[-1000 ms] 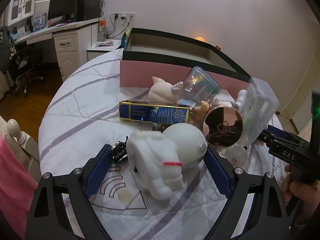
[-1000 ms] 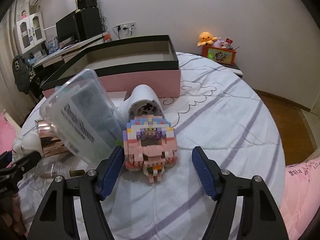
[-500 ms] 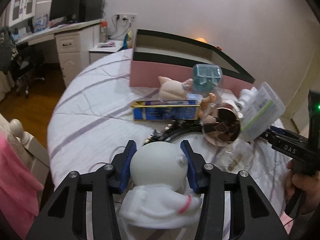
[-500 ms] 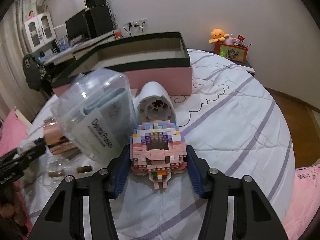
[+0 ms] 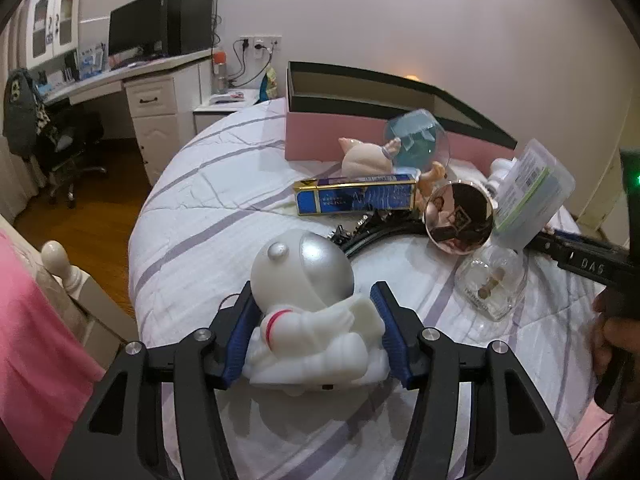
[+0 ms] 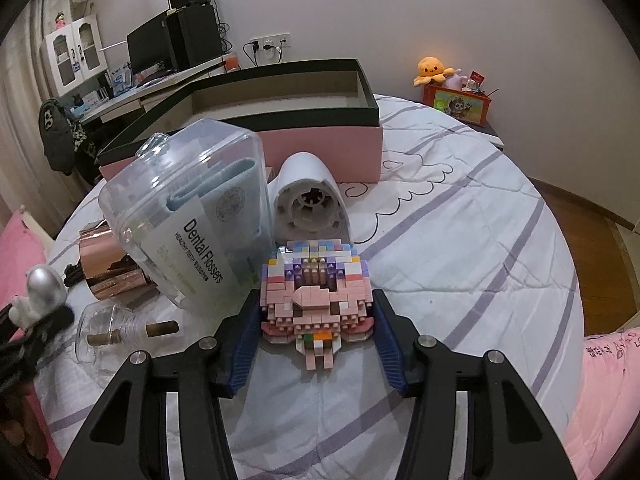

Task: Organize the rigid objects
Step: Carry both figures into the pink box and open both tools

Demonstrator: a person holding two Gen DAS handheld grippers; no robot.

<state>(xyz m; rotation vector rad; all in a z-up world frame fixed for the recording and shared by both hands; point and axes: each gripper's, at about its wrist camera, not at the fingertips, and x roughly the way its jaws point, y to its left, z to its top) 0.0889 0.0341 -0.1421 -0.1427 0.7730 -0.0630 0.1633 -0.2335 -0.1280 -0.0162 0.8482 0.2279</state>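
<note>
The left gripper (image 5: 314,334) has just been closing and now clamps the white astronaut (image 5: 308,312), lifted clear of the bed (image 5: 188,208). The right gripper (image 6: 316,330) has closed too, its pads pressed on the pink brick figure (image 6: 316,302). Behind the figure stands the open pink box (image 6: 320,142), and I can see nothing inside it. Left of the figure leans a clear floss tub (image 6: 188,216) packed with flossers. Further left lie a copper tin (image 6: 102,268) and a small glass bottle (image 6: 116,330) holding a cork.
</note>
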